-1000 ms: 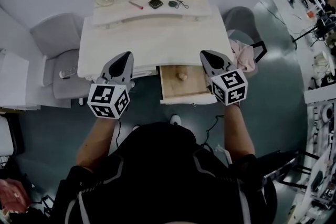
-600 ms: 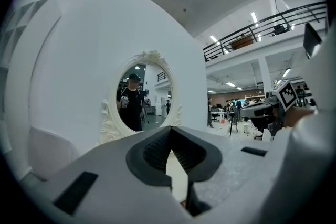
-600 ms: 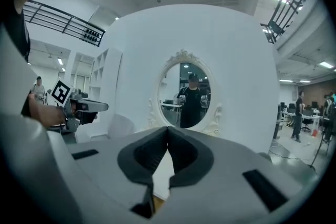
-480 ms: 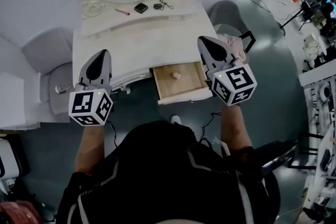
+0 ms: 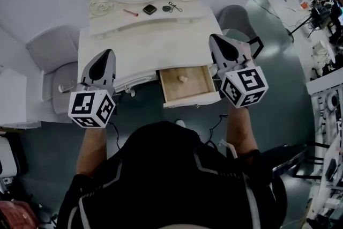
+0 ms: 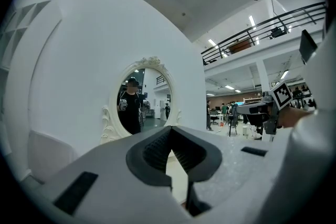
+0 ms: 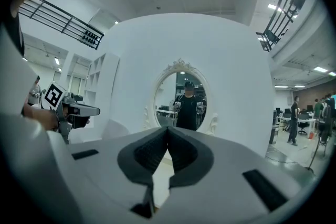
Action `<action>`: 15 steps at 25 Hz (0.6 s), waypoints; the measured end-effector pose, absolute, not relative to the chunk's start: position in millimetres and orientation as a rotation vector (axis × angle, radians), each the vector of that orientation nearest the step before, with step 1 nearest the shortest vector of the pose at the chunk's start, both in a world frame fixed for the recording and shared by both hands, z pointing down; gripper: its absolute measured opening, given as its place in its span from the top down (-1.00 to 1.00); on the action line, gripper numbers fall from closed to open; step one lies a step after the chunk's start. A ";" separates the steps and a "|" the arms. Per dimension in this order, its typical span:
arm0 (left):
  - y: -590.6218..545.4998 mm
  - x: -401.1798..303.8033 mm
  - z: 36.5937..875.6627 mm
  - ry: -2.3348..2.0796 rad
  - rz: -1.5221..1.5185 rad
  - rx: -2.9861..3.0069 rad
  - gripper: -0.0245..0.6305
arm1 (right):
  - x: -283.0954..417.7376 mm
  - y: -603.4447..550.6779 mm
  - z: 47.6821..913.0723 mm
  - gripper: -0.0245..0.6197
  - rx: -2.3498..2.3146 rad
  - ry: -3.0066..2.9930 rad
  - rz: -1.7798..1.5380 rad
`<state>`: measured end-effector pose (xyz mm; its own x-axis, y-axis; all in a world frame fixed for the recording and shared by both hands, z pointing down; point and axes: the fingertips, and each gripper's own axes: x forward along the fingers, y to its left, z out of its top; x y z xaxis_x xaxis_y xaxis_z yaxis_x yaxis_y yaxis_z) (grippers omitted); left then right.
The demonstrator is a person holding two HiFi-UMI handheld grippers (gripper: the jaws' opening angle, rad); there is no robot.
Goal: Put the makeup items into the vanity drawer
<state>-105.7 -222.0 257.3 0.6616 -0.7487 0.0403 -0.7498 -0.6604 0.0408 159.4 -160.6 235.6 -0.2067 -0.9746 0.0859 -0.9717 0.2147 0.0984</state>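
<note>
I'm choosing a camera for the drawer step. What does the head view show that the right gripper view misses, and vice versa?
Head view only: the open drawer, a small item inside, and makeup items on the shelf. Right gripper view only: a railing overhead, and the right tool's jaws meeting, shut. Both: the mirror, the left tool and the right tool itself.

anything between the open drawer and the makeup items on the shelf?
Only bare vanity top, seen in the head view. The makeup items sit on the raised shelf at the back, the drawer open at the front.
</note>
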 end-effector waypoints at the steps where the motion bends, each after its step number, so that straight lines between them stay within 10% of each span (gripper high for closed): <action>1: -220.7 -105.0 256.4 -1.268 0.032 2.819 0.92 | 159.0 -160.1 235.2 0.91 1.889 -2.341 -0.041; 15: -211.9 -90.6 255.4 -1.276 0.144 2.865 0.92 | 161.9 -164.1 240.3 0.91 1.874 -2.315 -0.034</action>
<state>-90.6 -211.9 255.4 0.6655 -0.7416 0.0846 -0.7418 -0.6697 -0.0355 161.9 -164.1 240.3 -0.2005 -0.9733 0.1117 -0.9696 0.2134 0.1197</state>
